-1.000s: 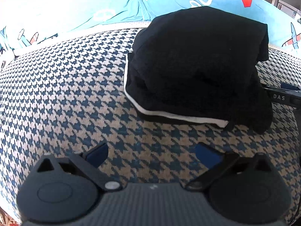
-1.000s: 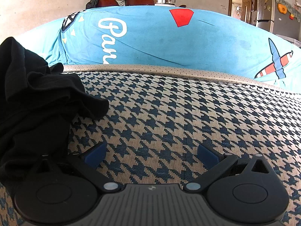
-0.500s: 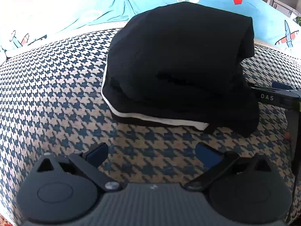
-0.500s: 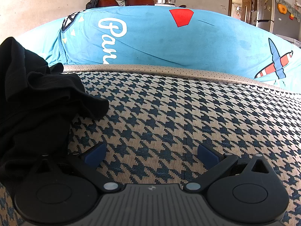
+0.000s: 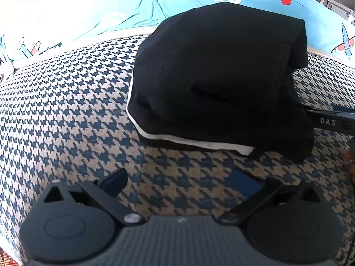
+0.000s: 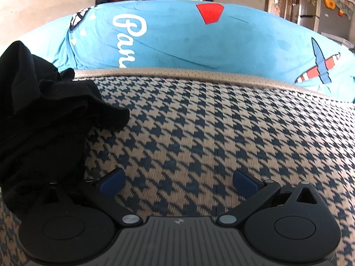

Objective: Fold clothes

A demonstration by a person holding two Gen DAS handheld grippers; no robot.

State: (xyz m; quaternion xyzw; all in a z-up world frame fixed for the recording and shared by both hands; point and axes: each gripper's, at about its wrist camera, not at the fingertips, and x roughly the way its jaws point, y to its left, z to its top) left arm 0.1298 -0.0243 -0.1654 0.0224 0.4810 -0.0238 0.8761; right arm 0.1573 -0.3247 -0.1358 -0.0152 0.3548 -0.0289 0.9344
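Houndstooth cushion [image 5: 66,119], folded black garment [image 5: 217,82] now nearer centre, jaws spread

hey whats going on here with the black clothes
A person is folding clothes with two handheld grippers. The black garment with white trim lies bundled in folds on the houndstooth cushion. The left gripper is open and empty, just short of its near edge. The right gripper is also open, over bare cushion with the garment at its left side. Neither is holding anything.
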